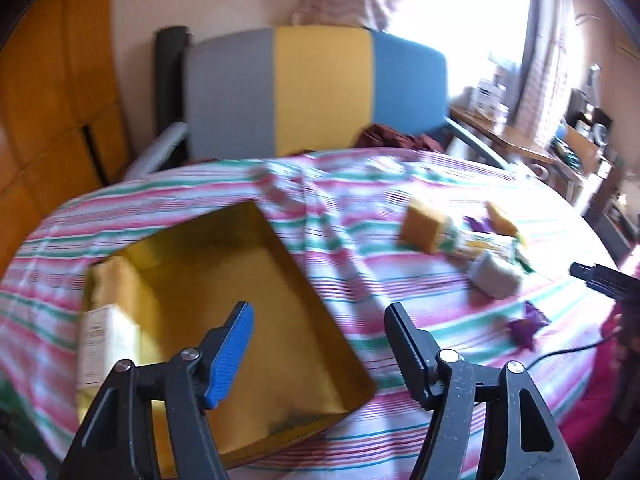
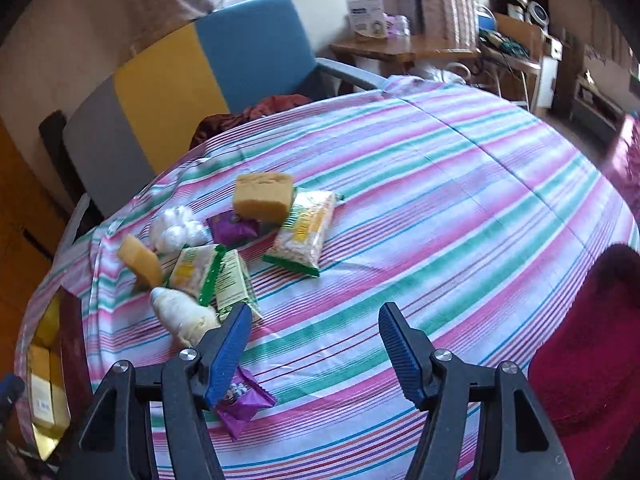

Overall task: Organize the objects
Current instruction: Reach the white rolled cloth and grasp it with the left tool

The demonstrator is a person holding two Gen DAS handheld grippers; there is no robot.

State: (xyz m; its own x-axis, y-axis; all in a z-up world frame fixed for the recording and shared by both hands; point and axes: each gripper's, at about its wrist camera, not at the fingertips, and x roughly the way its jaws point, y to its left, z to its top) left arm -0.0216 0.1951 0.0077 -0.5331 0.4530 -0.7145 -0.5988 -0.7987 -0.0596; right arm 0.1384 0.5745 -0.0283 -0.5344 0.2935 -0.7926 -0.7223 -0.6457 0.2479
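My left gripper [image 1: 320, 312] hangs open over an open yellow box [image 1: 192, 228] on the striped tablecloth, with nothing between its fingers. A pale labelled packet [image 1: 104, 336] lies at the box's left side. My right gripper [image 2: 315, 312] is open above bare cloth. A purple packet [image 2: 244, 400] lies under its left finger, untouched. Beyond it sits a heap: two yellow sponges [image 2: 262, 196] [image 2: 140, 260], a bag of cotton balls [image 2: 176, 228], green-edged noodle packets [image 2: 306, 232], a white bundle [image 2: 184, 312] and another purple packet [image 2: 232, 228].
A grey, yellow and blue chair [image 1: 320, 88] stands behind the round table, with dark red cloth [image 2: 276, 104] on its seat. A dark red fuzzy surface [image 2: 592, 340] lies off the table's right edge. A cluttered wooden side table [image 2: 400, 46] stands by the window.
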